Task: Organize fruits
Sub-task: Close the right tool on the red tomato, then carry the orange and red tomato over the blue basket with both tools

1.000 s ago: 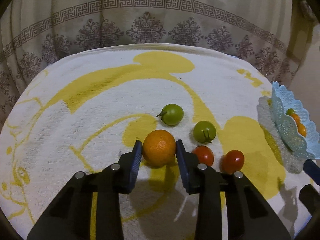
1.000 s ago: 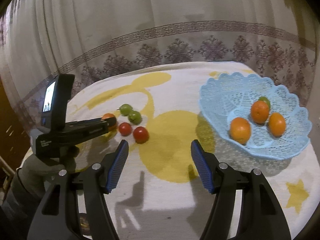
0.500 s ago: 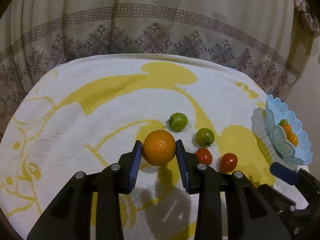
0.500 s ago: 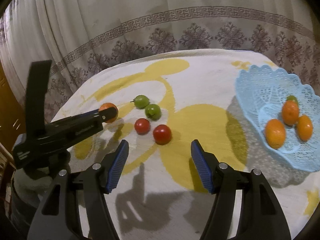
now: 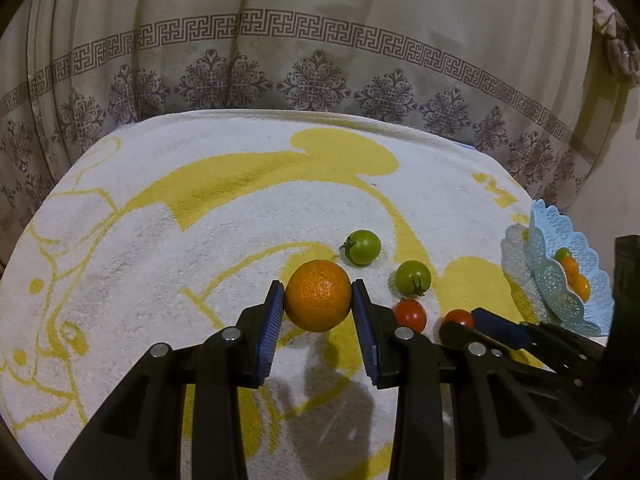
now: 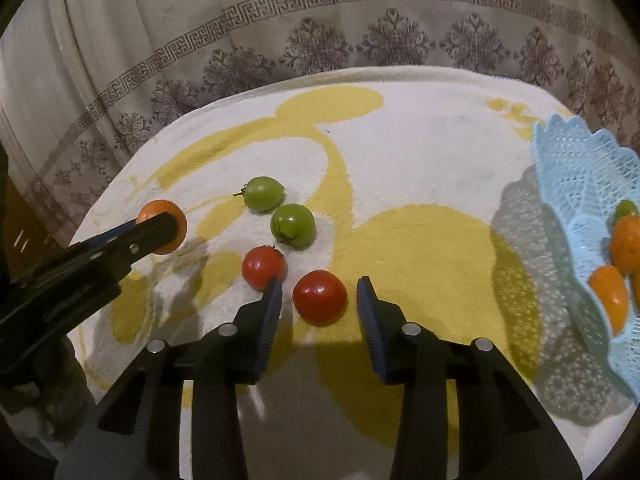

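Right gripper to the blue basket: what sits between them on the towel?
Nothing. In the right wrist view, only bare yellow-and-white towel separates the right gripper, straddling a red tomato, from the blue basket.

Orange [image 5: 318, 295] lifted, red tomato [image 6: 319, 298] on towel, oranges [image 6: 608, 298] in basket [image 6: 568, 168]

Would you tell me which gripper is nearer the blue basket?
Right. The right gripper straddles a red tomato towards the basket; the left gripper holds an orange farther away.
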### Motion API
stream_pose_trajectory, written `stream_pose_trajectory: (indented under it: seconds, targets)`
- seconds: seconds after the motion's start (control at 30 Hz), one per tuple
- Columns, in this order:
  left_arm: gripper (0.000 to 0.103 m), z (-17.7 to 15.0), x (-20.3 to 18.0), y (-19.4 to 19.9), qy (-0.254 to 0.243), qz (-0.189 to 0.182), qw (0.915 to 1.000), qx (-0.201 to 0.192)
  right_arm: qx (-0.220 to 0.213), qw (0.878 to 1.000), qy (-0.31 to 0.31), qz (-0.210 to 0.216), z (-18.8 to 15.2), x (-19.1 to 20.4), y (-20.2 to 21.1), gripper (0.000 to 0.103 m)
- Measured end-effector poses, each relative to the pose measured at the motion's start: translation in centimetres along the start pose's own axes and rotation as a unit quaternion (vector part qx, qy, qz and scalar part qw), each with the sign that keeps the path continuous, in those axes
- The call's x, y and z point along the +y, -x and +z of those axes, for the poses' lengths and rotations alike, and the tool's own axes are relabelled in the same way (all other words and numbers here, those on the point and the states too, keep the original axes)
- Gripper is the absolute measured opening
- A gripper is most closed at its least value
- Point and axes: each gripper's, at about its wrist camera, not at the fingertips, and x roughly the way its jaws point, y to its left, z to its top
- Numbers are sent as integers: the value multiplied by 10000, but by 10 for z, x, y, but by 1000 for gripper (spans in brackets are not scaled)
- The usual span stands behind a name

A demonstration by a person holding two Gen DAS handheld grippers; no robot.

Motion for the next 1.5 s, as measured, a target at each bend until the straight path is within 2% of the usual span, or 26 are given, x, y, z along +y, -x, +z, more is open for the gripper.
stream_pose_trajectory:
  seconds: [0.13,0.23,0.5,0.9,1.5]
  targets:
    - [35,-1,0,-1,-4,-11,10000,22,23,9999,90,-95,-2,2,-8,38]
    - [35,-1,-3,-2,-12,-16,10000,44,-10,9996,179,-212,-3,3,-7,29]
    - [35,-2,-10,-1,-114,-66,9999,15,-166,9996,83,-207,-6,2,8,29]
    - [35,-4,-28,15,-336,-226,9991,-158,-582,9981,60,-194,-17,7,55,29]
    - [35,-7,-74,39,-789,-403,9955,-333,-1127,9927,-248,-347,-31,-31,123,29]
